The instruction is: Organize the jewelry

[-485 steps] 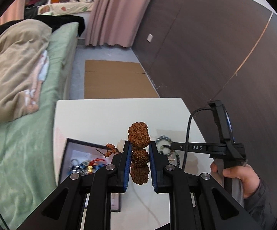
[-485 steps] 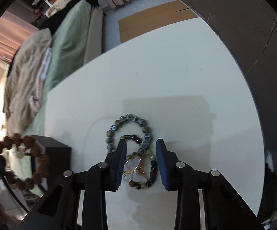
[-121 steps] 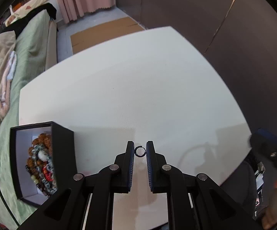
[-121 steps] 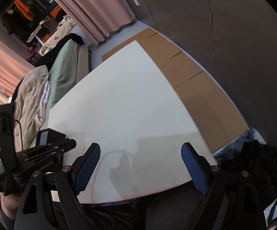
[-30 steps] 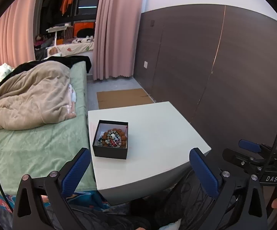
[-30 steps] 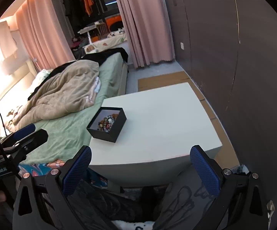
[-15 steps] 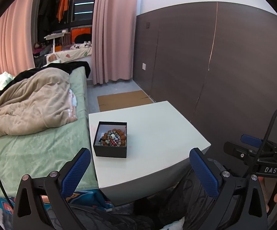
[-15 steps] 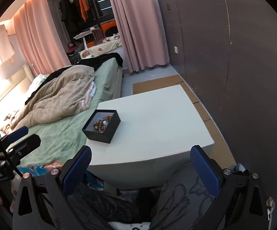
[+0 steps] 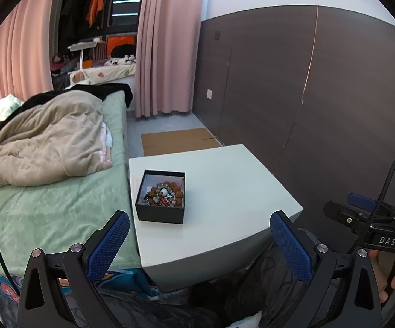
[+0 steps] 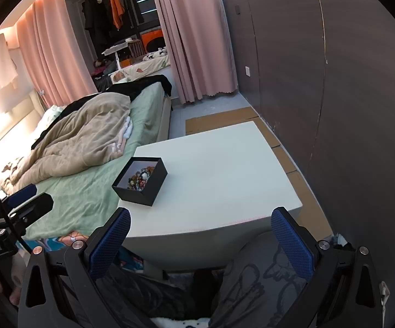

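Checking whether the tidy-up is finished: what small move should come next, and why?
Probably none beyond setting the tools down: the jewelry sits heaped in the black box, the white table shows no loose pieces, and both the left gripper and right gripper are open, holding nothing.

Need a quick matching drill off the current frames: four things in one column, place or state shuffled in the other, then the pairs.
Things:
1. black box
2. jewelry
3. left gripper
4. beige blanket

Place or state:
A. heaped on the green bed
B. open, holding nothing
C. piled inside the box
D. on the white table, at its bed-side edge

Pairs: 1-D, 2-C, 3-B, 4-A
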Demonstrator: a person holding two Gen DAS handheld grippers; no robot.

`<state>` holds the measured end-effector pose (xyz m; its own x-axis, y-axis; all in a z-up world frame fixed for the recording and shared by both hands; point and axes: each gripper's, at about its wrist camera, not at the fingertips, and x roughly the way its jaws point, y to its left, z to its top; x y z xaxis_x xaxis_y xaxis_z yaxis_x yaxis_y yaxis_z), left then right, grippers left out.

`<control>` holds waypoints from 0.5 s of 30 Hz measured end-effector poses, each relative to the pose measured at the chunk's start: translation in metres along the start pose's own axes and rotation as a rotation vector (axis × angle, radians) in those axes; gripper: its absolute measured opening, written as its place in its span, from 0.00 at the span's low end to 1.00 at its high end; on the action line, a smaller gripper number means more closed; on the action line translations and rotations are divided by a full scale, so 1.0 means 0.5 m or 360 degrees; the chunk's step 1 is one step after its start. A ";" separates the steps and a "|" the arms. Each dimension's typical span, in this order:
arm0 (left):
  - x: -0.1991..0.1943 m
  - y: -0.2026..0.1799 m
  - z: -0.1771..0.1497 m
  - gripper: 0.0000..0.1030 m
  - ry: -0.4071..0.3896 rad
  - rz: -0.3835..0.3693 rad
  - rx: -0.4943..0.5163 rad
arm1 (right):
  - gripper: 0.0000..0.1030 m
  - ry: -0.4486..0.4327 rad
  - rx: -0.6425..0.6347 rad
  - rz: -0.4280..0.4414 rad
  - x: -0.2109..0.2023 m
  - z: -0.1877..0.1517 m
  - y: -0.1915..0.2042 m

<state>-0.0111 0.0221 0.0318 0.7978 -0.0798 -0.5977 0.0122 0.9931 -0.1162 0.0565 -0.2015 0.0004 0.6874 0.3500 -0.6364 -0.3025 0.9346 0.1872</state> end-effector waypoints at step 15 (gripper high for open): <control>0.004 -0.003 -0.005 0.99 0.0021 0.0010 0.0012 | 1.00 0.0023 -0.0048 -0.0001 0.005 -0.005 0.016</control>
<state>-0.0112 0.0201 0.0289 0.7898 -0.0745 -0.6089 0.0119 0.9943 -0.1062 0.0541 -0.1932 -0.0013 0.6779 0.3484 -0.6474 -0.3220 0.9323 0.1646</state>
